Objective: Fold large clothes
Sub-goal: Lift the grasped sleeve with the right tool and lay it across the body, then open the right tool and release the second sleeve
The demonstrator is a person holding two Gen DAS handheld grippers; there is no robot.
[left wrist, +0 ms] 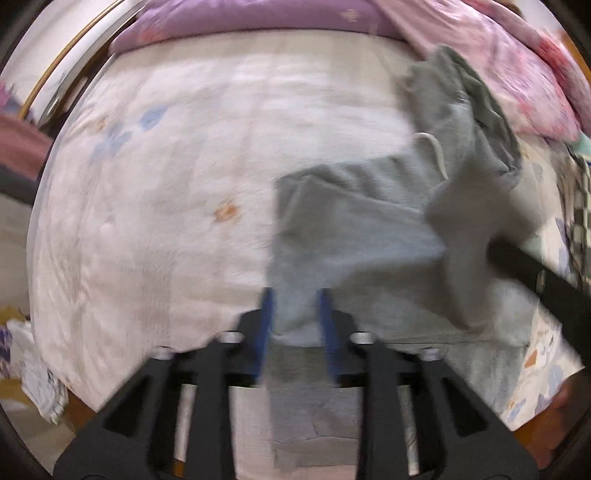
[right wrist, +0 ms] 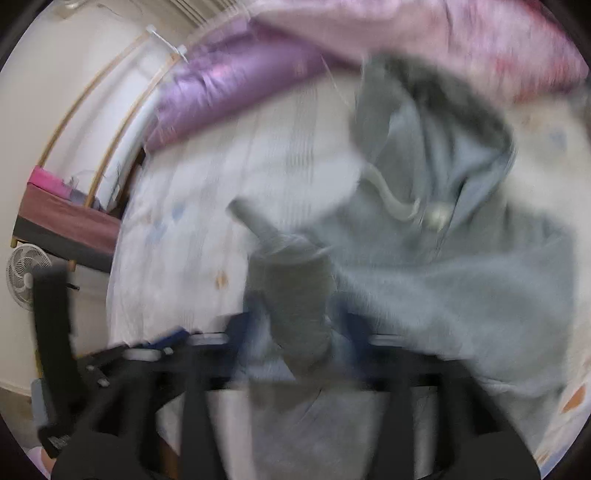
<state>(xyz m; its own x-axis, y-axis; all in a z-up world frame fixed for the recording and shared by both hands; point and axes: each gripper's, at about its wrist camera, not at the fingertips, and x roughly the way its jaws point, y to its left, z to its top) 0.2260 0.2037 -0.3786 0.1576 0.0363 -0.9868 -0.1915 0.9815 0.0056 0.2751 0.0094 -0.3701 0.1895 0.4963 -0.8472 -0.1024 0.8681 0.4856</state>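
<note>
While the fleecy grey hoodie (left wrist: 354, 221) lies rumpled on the floral white bedsheet (left wrist: 155, 206), left gripper (left wrist: 295, 299) stands parted, empty; right gripper (right wrist: 295, 325) gapes around a sleeve fold, pad contact blurred.

- Soft, even indoor light; no hard shadows or glare
- Heavy motion blur in both views, worse in the right wrist view
- Fisheye bending and dark corners at the edges

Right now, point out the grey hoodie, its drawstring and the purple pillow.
grey hoodie (left wrist: 354, 221), left wrist view, flat body panel.
drawstring (right wrist: 388, 195), right wrist view, white cord below the hood.
purple pillow (left wrist: 258, 14), left wrist view, front face.
</note>
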